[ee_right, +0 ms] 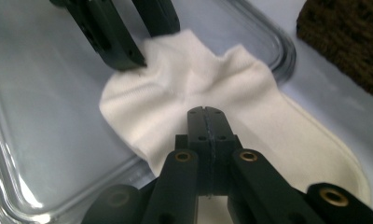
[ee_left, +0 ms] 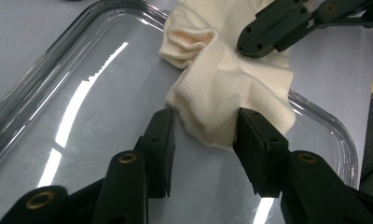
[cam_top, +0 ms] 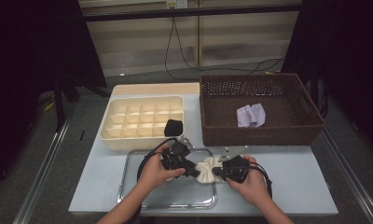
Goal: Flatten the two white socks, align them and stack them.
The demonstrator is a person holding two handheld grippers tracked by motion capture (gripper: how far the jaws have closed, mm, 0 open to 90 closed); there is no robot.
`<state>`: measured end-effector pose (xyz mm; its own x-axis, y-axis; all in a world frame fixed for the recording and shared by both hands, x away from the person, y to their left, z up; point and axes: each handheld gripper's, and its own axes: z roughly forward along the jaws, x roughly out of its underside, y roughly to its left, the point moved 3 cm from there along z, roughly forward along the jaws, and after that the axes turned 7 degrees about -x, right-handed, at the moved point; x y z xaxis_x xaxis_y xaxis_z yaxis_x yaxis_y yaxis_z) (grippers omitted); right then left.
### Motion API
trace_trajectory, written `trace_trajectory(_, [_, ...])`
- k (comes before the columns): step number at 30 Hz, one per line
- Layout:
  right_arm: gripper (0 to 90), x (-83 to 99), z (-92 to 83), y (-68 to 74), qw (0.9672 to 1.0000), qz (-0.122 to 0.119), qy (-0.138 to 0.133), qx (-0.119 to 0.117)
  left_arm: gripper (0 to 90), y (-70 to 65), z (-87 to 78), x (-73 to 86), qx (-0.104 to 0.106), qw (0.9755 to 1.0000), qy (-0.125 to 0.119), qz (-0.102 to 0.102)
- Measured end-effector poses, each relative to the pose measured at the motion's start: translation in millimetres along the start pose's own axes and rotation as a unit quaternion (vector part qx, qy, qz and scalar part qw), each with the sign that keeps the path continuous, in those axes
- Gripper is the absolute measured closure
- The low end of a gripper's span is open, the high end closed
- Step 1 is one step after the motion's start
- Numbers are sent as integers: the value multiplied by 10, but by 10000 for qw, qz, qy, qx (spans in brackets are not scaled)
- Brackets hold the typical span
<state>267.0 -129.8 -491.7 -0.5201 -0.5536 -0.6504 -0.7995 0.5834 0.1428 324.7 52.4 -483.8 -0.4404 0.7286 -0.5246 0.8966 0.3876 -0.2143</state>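
Note:
A cream sock [cam_top: 206, 168] lies bunched at the right edge of a clear tray [cam_top: 128, 186], partly over its rim [ee_right: 279, 51]. My left gripper [ee_left: 205, 114] straddles one end of the sock [ee_left: 222, 88], and both pads [ee_left: 250, 135] press against the fabric. Seen from the right gripper view, the left gripper [ee_right: 152, 44] squeezes that end into a fold. My right gripper [ee_right: 205, 109] is shut, its tips lying on the middle of the sock [ee_right: 250, 107]; I cannot tell if it pinches fabric. From the left gripper view, the right gripper [ee_left: 243, 44] shows on the sock's far side.
A cream compartment box [cam_top: 142, 140] stands behind the tray, with a black bundle [cam_top: 174, 127] in its front right cell. A brown wicker basket [cam_top: 259, 135] at the back right holds a lavender cloth [cam_top: 251, 115]. Both hands hold the grippers near the table's front edge.

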Motion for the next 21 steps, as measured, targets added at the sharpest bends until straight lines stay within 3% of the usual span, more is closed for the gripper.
trace_trajectory(4, [900, 25, 5, -14, 10000, 50, -53, -52, 582, -9, 15, -11, 13, 10000, -21, -61])
trace_trajectory(6, [900, 33, 4, -24, 9999, 103, -79, -49, 605, 1, 14, -13, 32, 9999, 83, 113])
trace_trajectory(8, [900, 41, 5, -16, 9998, 143, -126, -66, 645, -37, 35, -25, 49, 10000, 0, -48])
trace_trajectory(9, [900, 41, 5, -16, 9998, 143, -126, -66, 645, -18, 28, -26, 35, 9998, 105, 151])
trace_trajectory(10, [900, 42, 5, -15, 9998, 125, -128, -52, 659, -48, 48, -36, 31, 10000, 7, -5])
trace_trajectory(11, [900, 44, 2, -15, 9999, 111, -109, -22, 677, -33, 40, -37, 45, 9998, 130, 170])
trace_trajectory(13, [900, 46, 3, -10, 9999, 126, -115, -15, 717, -49, 51, -45, 61, 9998, 155, 129])
trace_trajectory(15, [900, 47, 5, -7, 9999, 109, -128, 0, 756, -92, 73, -53, 54, 10000, 56, -55])
trace_trajectory(16, [900, 47, 5, -10, 9999, 80, -132, 8, 770, -77, 61, -54, 41, 9998, 177, 124])
trace_trajectory(17, [900, 48, 5, -6, 9999, 112, -131, 8, 799, -115, 77, -61, 42, 9999, 50, -139])
trace_trajectory(18, [900, 48, 5, -8, 9998, 124, -144, 2, 821, -81, 51, -60, 48, 9996, 239, 123])
trace_trajectory(21, [898, 58, 2, -17, 9995, 235, -201, -20, 846, -78, 27, -71, 109, 9995, 290, 96])
